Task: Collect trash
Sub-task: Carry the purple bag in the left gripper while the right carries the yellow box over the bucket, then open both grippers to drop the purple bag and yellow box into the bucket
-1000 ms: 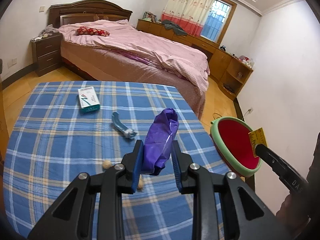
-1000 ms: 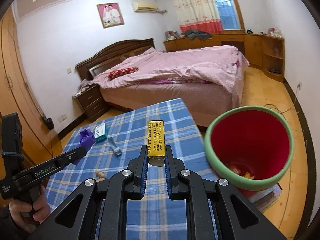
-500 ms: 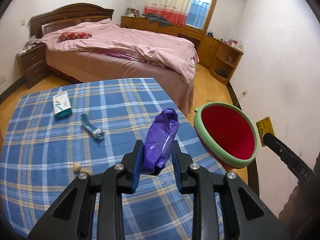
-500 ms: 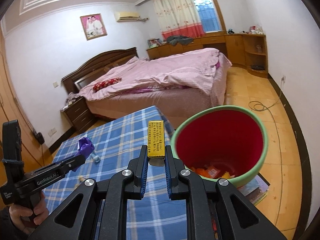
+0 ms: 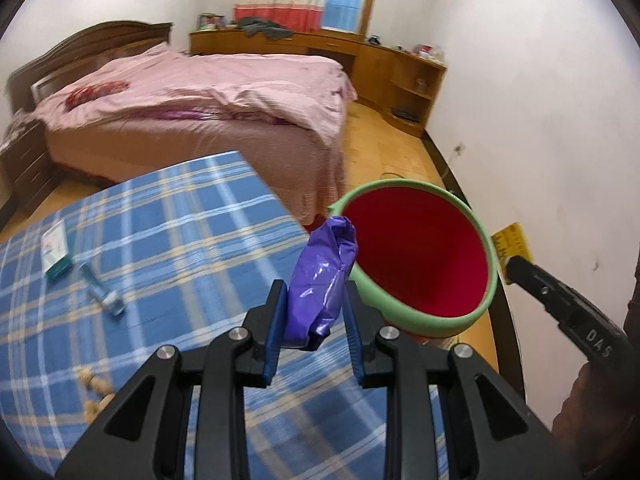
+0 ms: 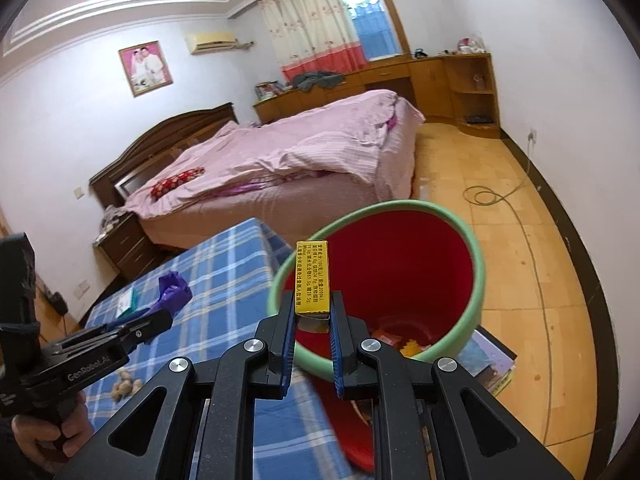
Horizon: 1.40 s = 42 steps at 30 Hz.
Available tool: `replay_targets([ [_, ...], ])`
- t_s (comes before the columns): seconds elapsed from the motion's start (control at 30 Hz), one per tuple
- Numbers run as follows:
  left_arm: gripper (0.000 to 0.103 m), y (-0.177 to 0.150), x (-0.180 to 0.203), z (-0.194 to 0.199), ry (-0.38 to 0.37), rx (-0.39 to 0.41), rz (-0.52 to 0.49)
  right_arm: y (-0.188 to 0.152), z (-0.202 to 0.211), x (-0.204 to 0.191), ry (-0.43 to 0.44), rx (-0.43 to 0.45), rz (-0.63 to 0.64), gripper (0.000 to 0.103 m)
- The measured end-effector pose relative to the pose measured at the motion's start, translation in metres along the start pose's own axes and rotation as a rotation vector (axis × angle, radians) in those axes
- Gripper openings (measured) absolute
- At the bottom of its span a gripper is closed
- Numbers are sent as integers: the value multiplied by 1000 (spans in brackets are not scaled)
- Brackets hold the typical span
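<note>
Bin point(image 6: 472, 264) nearer | right view: trash inside | left view: hidden

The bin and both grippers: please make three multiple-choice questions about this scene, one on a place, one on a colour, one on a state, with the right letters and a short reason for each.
1. Where does the bin stand?
A. on the bed
B. on the floor beside the table
C. on the table

2. What colour is the bin inside?
A. red
B. blue
C. white

3. What is the state of the right gripper?
A. open and empty
B. shut on a purple bag
C. shut on a yellow box

Answers:
1 B: the bin stands on the floor close beside the corner of the table.
2 A: its inner wall is red, its rim green.
3 C: the pads press both sides of the yellow box; the purple bag is in the left gripper.
</note>
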<state>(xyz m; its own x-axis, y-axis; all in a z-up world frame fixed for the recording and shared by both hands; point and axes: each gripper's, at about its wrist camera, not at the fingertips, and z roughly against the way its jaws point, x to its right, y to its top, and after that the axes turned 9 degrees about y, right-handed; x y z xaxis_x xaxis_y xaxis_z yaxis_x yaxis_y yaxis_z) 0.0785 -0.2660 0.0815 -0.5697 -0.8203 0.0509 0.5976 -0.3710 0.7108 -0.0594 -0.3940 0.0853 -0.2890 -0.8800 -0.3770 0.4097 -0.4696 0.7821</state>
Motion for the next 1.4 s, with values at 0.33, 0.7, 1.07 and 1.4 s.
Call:
replay_targets([
  [0.33,28,7,51,-46,-70,-59,-74,-4,-17,44,-53,-31,-68,15],
  [0.7,28,11,72,-81,-101,-90,-110,-8,-39,74,-75,-69,-117,18],
  [1.07,43,15,78,-80,-101,-83,-131,-9,-44,79,-65,-73,-122,22],
  [1.4,44,15,51,-63,-62,-88,-57,-7,-34,63,-50,-52,-93,32],
])
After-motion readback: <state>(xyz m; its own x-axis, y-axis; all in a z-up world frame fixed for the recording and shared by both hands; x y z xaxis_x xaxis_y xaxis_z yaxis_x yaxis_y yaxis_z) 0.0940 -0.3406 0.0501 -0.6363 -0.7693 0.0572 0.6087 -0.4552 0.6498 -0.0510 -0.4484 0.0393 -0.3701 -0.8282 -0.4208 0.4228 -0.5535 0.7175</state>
